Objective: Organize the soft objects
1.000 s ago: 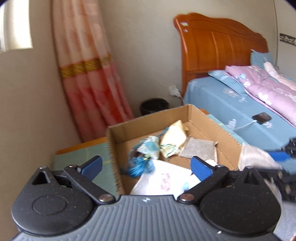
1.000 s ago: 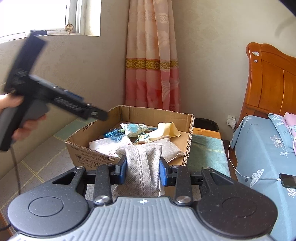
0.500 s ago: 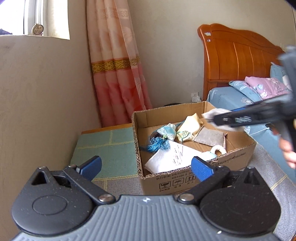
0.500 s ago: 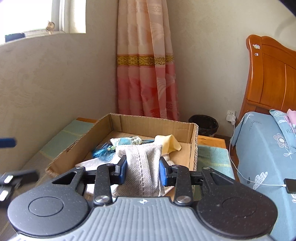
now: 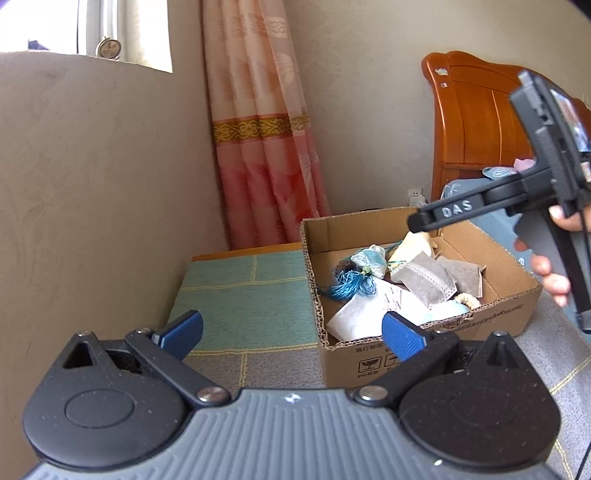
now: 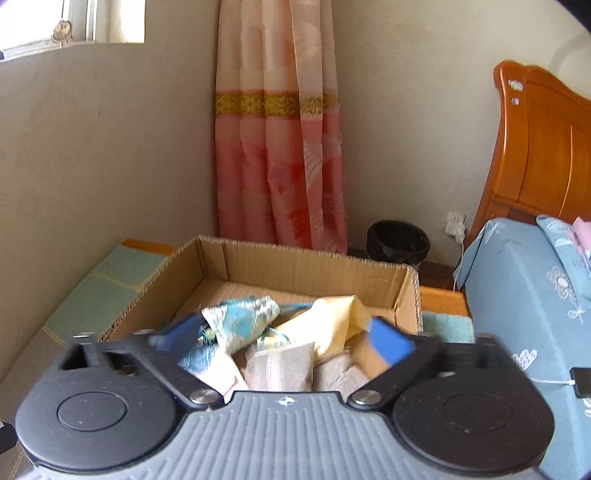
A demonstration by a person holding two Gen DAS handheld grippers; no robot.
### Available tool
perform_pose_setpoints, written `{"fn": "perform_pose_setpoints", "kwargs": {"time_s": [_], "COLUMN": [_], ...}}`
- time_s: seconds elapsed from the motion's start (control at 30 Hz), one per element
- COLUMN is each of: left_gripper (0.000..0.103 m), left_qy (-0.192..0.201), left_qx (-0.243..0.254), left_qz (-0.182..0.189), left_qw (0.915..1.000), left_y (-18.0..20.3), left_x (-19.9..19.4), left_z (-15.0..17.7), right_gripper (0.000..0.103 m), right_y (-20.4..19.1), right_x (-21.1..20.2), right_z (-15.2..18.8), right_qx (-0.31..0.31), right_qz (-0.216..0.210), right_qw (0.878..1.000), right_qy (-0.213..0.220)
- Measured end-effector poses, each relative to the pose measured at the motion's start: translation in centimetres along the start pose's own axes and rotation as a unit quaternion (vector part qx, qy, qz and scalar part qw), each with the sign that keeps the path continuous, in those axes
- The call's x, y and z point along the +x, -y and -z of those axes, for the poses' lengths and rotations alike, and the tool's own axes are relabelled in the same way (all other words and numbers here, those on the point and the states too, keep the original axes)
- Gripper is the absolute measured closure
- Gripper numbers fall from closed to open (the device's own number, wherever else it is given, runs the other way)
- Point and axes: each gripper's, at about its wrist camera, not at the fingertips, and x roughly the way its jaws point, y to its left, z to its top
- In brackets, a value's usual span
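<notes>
My left wrist view sits back from the box [image 5: 424, 332], looking across its near left corner toward the headboard [image 5: 476, 122]. My right wrist view hangs close over the box [image 6: 314, 266], facing the curtain [image 6: 280, 147]. Both share box, curtain [image 5: 258, 147] and headboard [image 6: 543, 147].

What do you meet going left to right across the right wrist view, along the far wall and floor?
Window → curtain → black bin → wall socket → wooden headboard.
</notes>
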Motion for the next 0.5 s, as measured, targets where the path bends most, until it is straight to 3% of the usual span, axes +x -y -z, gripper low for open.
{"fn": "perform_pose_setpoints", "kwargs": {"time_s": [0.3, 0.5], "left_gripper": [0.001, 0.001], "left_qy": [-0.050, -0.075], "left_qx": [-0.014, -0.007], "left_qz": [-0.029, -0.037], "left_qw": [0.9983, 0.9965], "left_y": [0.7, 1.9], "left_x": [-0.3, -0.9], "left_z": [-0.8, -0.9], "right_gripper": [0.000, 0.000], "right_y": [-1.7, -2.4], "right_x": [-4.6, -8.6], "right_z": [1.4, 4.2], "right_qx": [-0.009, 0.013], "right_qz": [0.048, 0.069], "right_qw": [0.996, 0.994], "right_qy": [-0.069, -0.080]}}
